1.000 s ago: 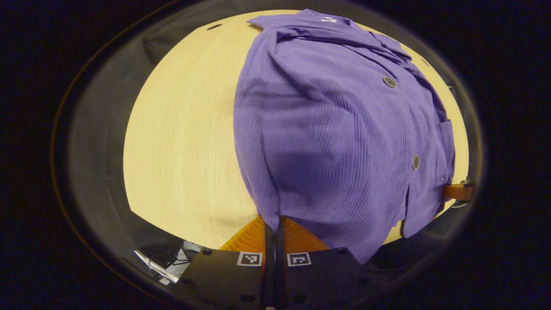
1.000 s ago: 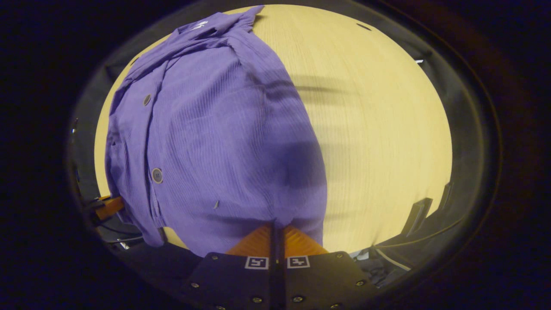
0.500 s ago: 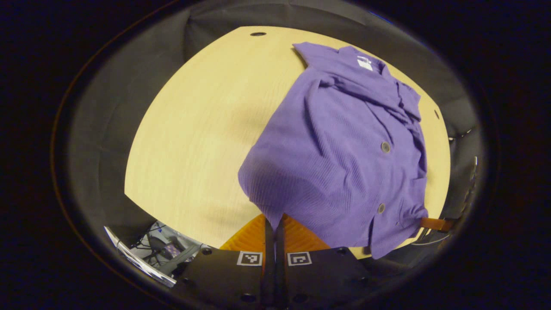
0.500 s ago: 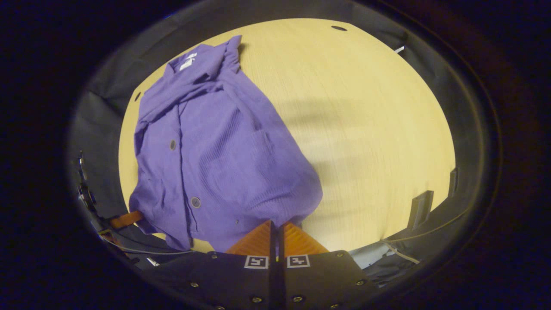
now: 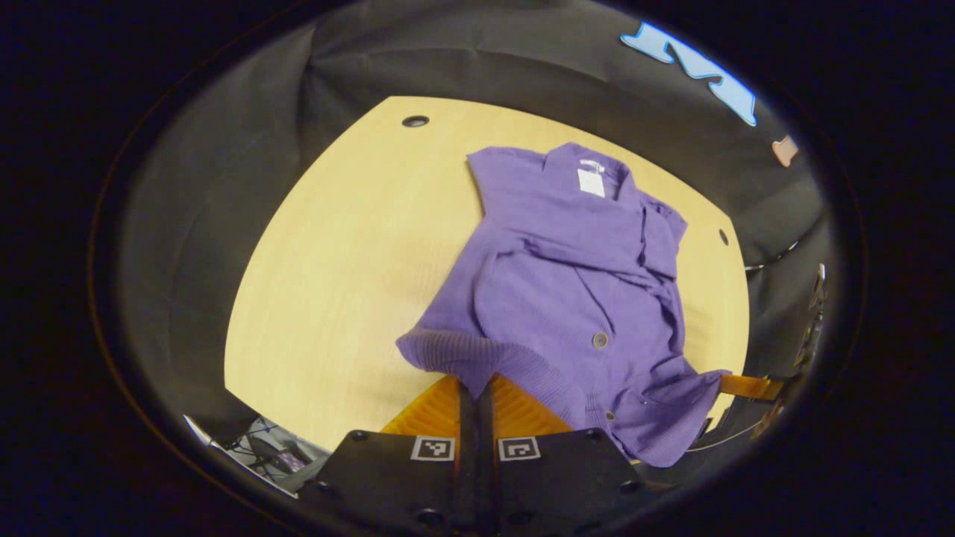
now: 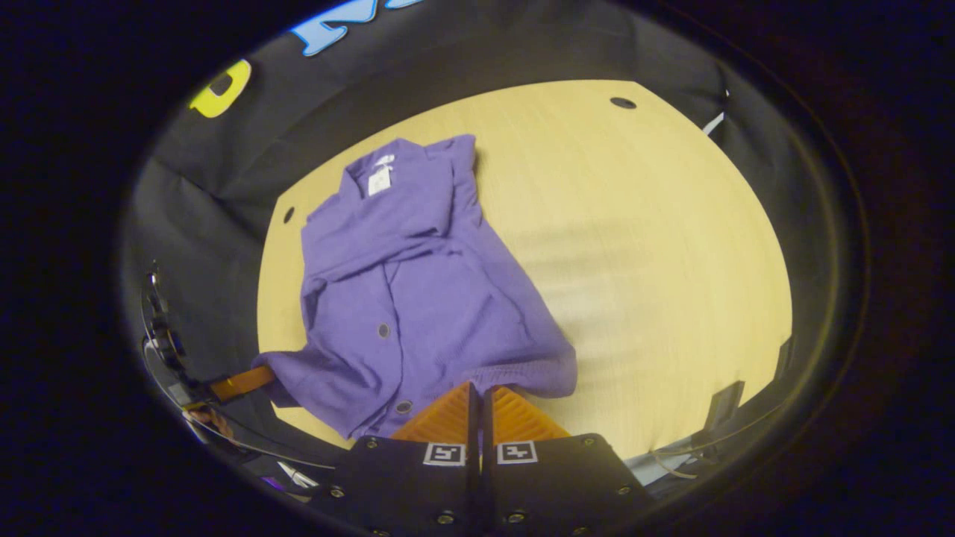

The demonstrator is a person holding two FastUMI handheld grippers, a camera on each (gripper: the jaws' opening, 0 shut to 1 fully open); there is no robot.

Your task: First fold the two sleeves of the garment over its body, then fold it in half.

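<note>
A purple button-up shirt [image 5: 574, 283] lies on the wooden table [image 5: 336, 261], collar and white tag at the far end, sleeves folded in over the body. My left gripper [image 5: 475, 386] is shut on one corner of the near hem, which curls up off the table. In the right gripper view the same shirt [image 6: 418, 298] spreads to the left, and my right gripper [image 6: 478, 391] is shut on the other hem corner. Each view also shows the other gripper holding its corner: the right gripper [image 5: 735, 385] and the left gripper [image 6: 242, 383].
The table [image 6: 656, 239] is rounded, with small cable holes [image 5: 415, 121] [image 6: 622, 102] near its far edge. Black cloth walls surround it. Cables and clutter [image 5: 261, 447] lie below the near table edge. Bare wood stretches beside the shirt.
Both grippers have risen and drawn back with the hem corners held. The hem has lifted off the table and curls; the shirt looks smaller and farther in both views.
</note>
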